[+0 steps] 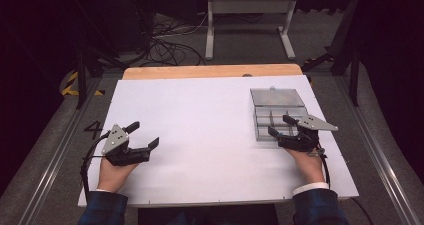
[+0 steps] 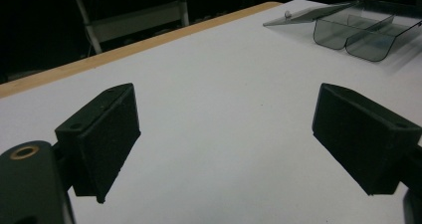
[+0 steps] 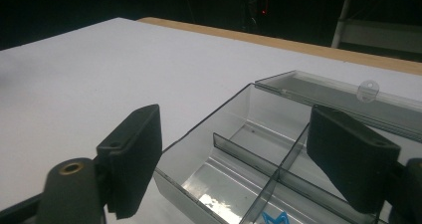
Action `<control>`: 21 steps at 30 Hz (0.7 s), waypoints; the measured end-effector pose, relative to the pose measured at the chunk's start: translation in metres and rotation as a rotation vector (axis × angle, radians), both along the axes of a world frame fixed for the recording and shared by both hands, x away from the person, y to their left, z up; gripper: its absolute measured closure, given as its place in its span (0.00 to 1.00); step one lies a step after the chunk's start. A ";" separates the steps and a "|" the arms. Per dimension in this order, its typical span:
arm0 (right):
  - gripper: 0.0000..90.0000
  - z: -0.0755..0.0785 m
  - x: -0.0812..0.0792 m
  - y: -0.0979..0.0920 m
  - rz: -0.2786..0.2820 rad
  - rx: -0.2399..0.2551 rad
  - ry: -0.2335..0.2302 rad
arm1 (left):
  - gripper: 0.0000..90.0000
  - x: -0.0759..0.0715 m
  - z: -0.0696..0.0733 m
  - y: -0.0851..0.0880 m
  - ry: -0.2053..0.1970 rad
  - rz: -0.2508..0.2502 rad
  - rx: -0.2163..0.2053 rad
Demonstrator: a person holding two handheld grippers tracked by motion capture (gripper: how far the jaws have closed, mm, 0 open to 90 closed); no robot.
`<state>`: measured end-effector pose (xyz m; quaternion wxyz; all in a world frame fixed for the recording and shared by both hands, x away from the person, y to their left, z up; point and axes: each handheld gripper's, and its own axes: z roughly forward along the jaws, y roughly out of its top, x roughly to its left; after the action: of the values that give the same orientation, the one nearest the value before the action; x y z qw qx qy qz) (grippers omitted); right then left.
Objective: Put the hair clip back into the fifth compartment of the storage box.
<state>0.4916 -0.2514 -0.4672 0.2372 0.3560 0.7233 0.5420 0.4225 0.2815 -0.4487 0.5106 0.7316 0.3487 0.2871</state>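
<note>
**Right gripper poised at the open divider box**

At the right side of the white table [image 1: 200, 135], a clear plastic divider box [image 1: 277, 116] lies with its lid [image 1: 276, 97] swung flat open toward the far edge. The right gripper [image 1: 283, 125] sits at the box's near edge with its jaws spread wide and nothing between them; in the right gripper view the jaws frame the near corner of the box [image 3: 259, 154], whose compartments look empty. The left gripper [image 1: 145, 134] rests well apart from it on the bare left half of the table, jaws also spread and holding nothing; its own view shows the box [image 2: 366, 32] far off at upper right.

The work in hand seems to be the box itself, most likely closing the lid or taking hold of a wall. To do that well, I would bring the right gripper's jaws squarely over 1 thin wall or over the lid's small tab [image 3: 368, 90], not a corner, and close gently, since smooth clear plastic may slip or flex. The left gripper could come across to steady the base.

The tabletop is a plain matte white sheet over a wooden board [image 1: 210, 71] that shows along the far edge. Beyond it the room is dark, with loose cables [image 1: 165, 45] on a grey floor and a pale metal frame [image 1: 250, 20].
</note>
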 end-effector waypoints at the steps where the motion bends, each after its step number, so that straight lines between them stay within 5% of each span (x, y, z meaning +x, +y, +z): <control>1: 0.24 0.000 -0.001 0.000 0.001 0.003 -0.002 | 0.13 0.000 0.000 0.000 0.002 0.000 -0.004; 21: 0.07 0.007 -0.009 -0.008 -0.027 0.069 -0.019 | 0.13 -0.002 0.001 0.001 -0.004 0.003 -0.009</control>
<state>0.4821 -0.2598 -0.4602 0.2388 0.3685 0.6969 0.5669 0.4208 0.2821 -0.4476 0.5142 0.7282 0.3499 0.2878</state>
